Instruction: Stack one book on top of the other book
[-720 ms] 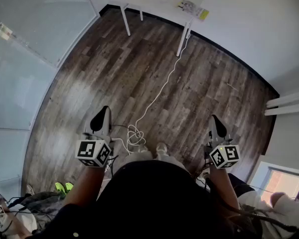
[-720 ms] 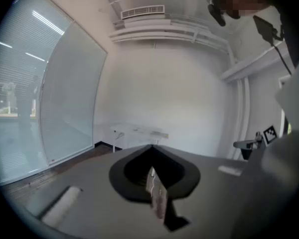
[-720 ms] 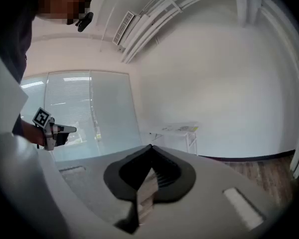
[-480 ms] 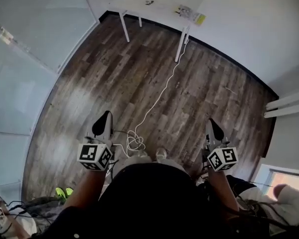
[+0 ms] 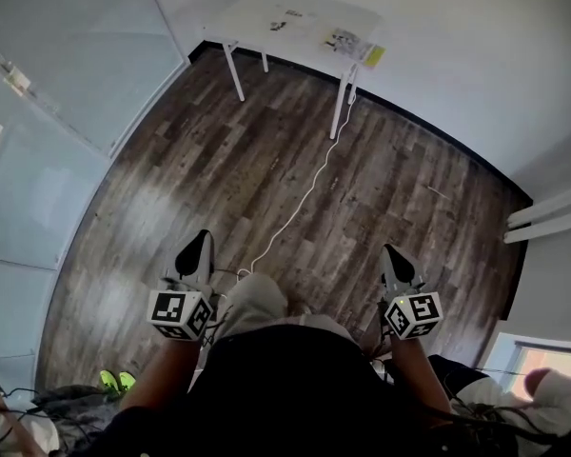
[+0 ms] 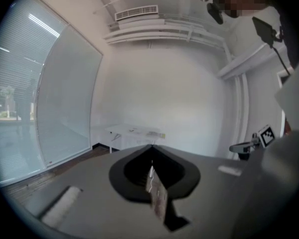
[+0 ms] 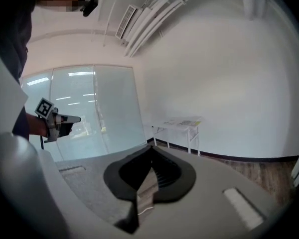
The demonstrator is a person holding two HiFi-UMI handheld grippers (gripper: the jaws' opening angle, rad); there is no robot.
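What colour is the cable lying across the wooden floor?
White. The thin white cable shows best in the head view.

No legible text; print on books (image 5: 350, 43) on table (image 5: 252, 12) too small

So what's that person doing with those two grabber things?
Not much yet. A person stands on a wooden floor with a gripper in each hand. The left gripper and the right gripper are both shut and hold nothing. A white table stands far off by the wall, with a few flat things on it, too small to tell what they are. A white cable runs over the floor toward it.
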